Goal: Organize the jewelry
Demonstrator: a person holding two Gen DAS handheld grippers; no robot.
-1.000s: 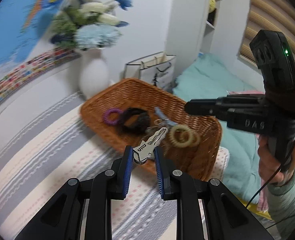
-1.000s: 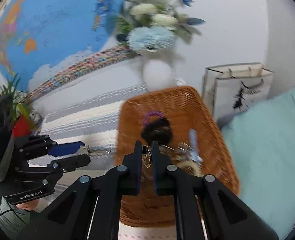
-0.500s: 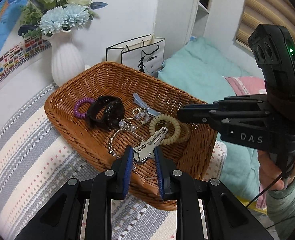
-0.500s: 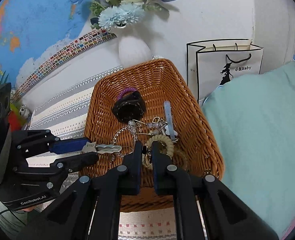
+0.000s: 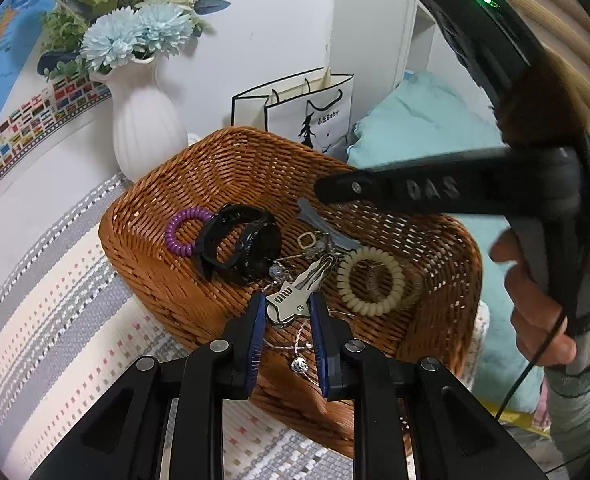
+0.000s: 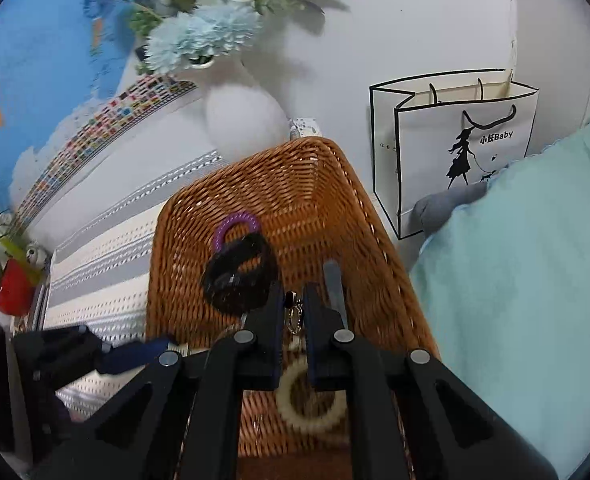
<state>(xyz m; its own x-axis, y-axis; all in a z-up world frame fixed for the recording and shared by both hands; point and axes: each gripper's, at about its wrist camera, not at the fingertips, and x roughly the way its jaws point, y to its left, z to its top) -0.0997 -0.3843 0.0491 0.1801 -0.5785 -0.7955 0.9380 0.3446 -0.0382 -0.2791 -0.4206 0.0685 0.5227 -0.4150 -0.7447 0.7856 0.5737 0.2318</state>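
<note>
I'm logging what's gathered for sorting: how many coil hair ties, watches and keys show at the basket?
Coil hair ties: 2, purple and cream
Watches: 1, black
Keys: 1, silver, in the left gripper
Total: 4

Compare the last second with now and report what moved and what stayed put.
Both grippers closed in on the wicker basket, which now looms larger. The left gripper kept its fingers on the key; the right gripper kept its small ring charm. Basket contents and vase stayed put.
</note>
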